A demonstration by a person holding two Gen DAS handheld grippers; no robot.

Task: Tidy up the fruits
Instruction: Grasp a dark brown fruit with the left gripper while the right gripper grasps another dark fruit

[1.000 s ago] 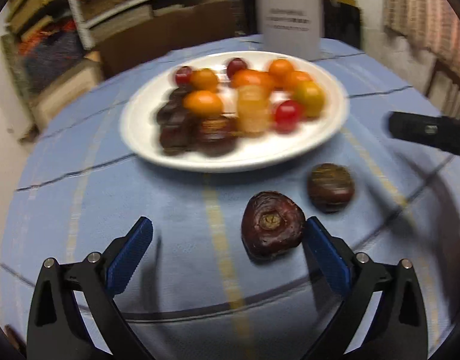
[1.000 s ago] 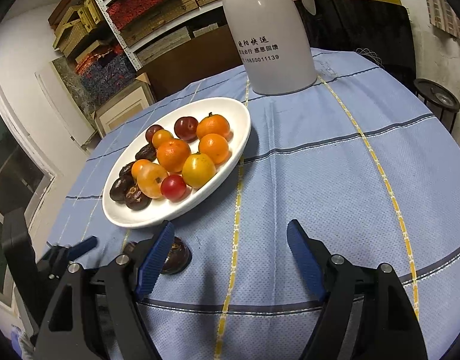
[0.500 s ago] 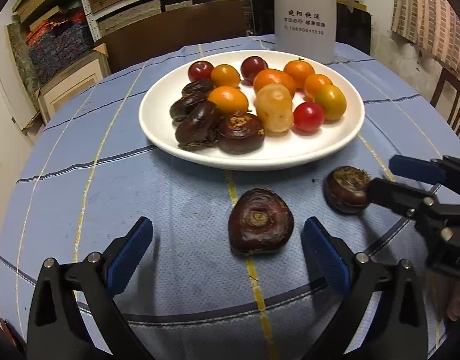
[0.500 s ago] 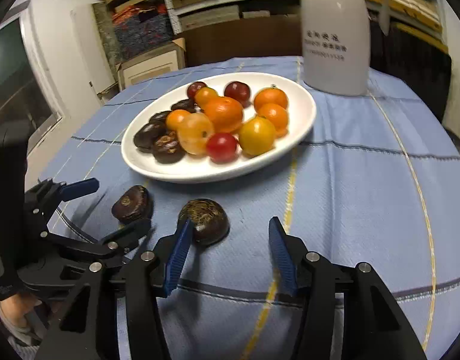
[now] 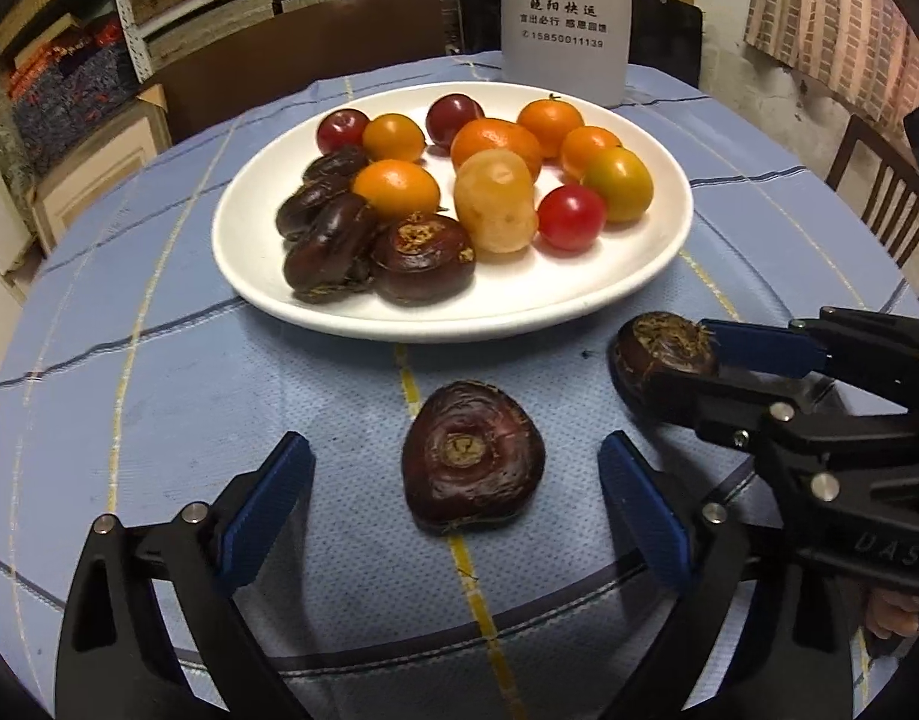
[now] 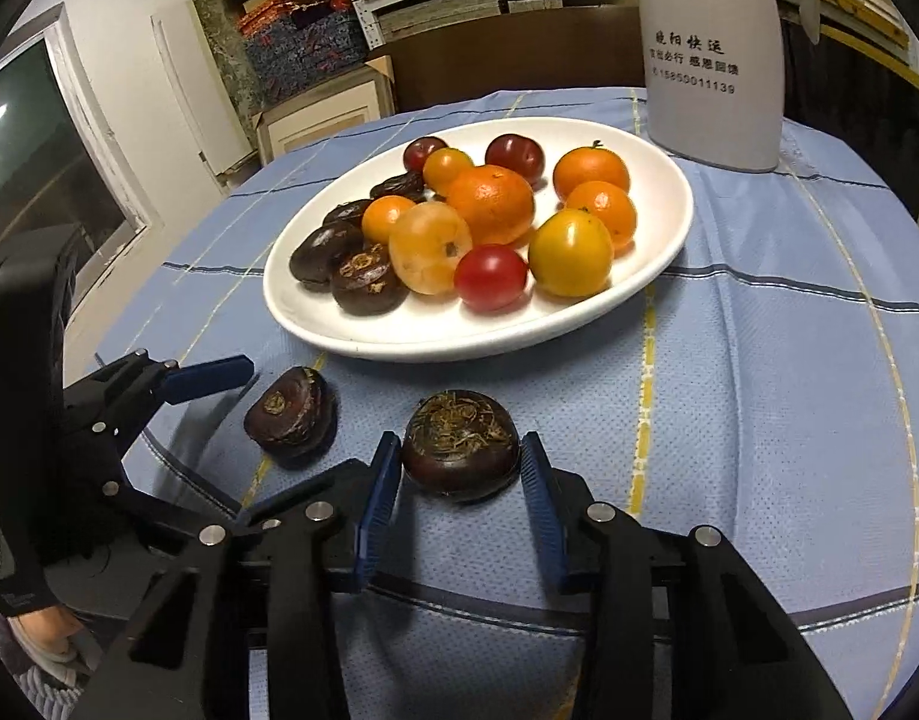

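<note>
Two dark water chestnuts lie on the blue-cloth table [image 5: 159, 396], near side of the white plate [image 5: 651, 276] of mixed fruit. Left gripper [image 5: 456, 501] wide but closing, jaws astride the left chestnut [image 5: 472, 465], pads clear of it. Right gripper [image 6: 459, 471] closing around the right chestnut [image 6: 459, 450]; blue pads just beside it, contact uncertain. White jug [image 6: 708, 54] at far side.
</note>
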